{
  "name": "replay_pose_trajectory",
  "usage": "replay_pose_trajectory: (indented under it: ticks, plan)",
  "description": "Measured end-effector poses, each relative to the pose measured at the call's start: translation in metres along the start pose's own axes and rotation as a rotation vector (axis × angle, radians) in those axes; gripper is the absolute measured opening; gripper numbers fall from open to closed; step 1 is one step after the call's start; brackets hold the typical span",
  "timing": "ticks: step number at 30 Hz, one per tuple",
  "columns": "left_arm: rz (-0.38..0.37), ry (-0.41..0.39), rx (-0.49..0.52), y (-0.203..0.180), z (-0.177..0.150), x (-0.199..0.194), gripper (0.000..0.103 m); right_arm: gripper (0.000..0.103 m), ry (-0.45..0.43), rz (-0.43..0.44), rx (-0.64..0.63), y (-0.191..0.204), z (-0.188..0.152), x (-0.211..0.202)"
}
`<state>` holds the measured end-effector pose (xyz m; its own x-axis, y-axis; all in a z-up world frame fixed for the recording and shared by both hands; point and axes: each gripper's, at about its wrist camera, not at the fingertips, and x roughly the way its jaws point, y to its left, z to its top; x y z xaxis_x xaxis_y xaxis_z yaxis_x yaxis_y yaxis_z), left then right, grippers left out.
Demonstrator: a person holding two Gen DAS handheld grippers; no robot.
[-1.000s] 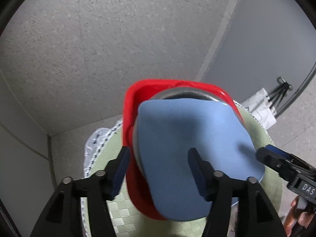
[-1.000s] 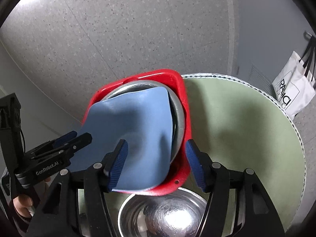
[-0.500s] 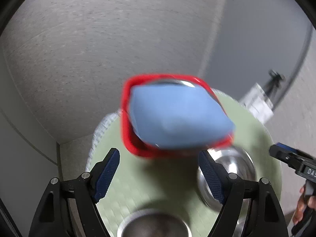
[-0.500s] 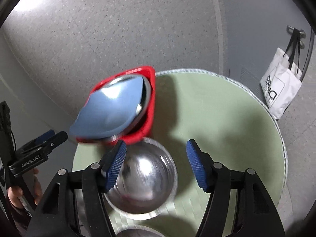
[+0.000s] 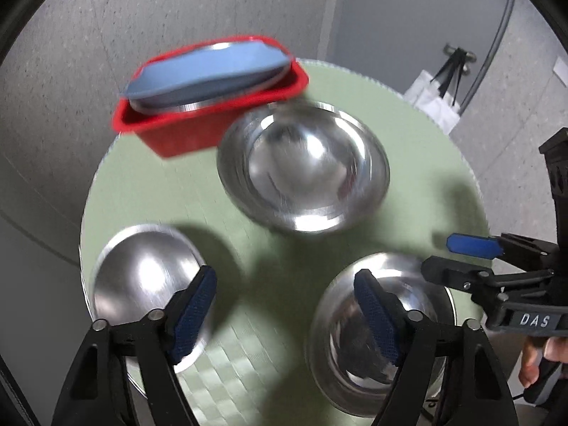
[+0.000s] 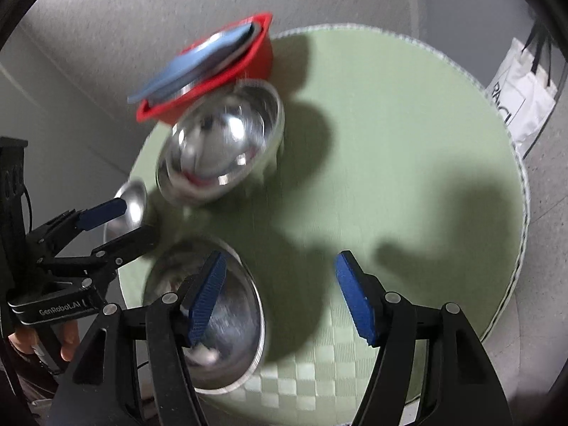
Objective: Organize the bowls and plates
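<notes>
Left wrist view: left gripper fingers spread, holding nothing, above the round green table. Red tub at the table's far edge holds a blue plate over a steel plate. Three steel bowls stand nearer than the tub.

Right wrist view: right gripper fingers apart, empty, over the table; the tub sits at the far-left rim.
</notes>
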<state>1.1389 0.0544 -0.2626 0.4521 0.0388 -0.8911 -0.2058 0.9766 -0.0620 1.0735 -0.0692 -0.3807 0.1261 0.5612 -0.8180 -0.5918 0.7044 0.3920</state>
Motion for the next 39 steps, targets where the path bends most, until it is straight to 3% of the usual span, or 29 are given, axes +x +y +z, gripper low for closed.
replay_pose_trajectory:
  ticks: [3, 5, 8, 9, 10, 12, 13, 17, 27, 39]
  plan:
    - [0.010, 0.013, -0.017, -0.011, -0.006, 0.001, 0.070, 0.066, 0.022, 0.010, -0.018, -0.001, -0.009, 0.004]
    - [0.020, 0.029, -0.023, -0.016, -0.010, 0.004, 0.060, 0.064, 0.035, 0.024, -0.041, 0.001, -0.017, 0.008]
    - [0.015, 0.061, -0.037, -0.017, -0.011, 0.012, 0.051, 0.050, 0.053, 0.044, -0.050, 0.002, -0.027, 0.015]
    - [0.016, 0.068, -0.036, -0.019, -0.012, 0.015, 0.048, 0.038, 0.057, 0.049, -0.050, 0.002, -0.028, 0.016]
    - [0.011, 0.080, -0.035, -0.021, -0.012, 0.018, 0.039, 0.025, 0.065, 0.058, -0.051, 0.002, -0.029, 0.018]
    - [-0.012, 0.096, -0.034, -0.022, -0.014, 0.023, 0.018, 0.012, 0.065, 0.087, -0.044, 0.000, -0.031, 0.019]
    - [-0.036, 0.100, -0.039, -0.021, -0.016, 0.024, 0.012, 0.011, 0.061, 0.087, -0.046, -0.001, -0.031, 0.018]
    - [-0.047, 0.083, -0.020, -0.022, -0.011, 0.022, 0.012, 0.010, 0.033, 0.085, -0.040, -0.004, -0.029, 0.009]
    - [-0.080, -0.064, 0.034, -0.015, 0.015, -0.019, 0.012, 0.010, -0.094, 0.064, -0.049, 0.007, 0.010, -0.034]
    - [-0.041, -0.140, 0.015, 0.026, 0.071, -0.018, 0.012, 0.010, -0.167, 0.026, -0.050, 0.033, 0.081, -0.021]
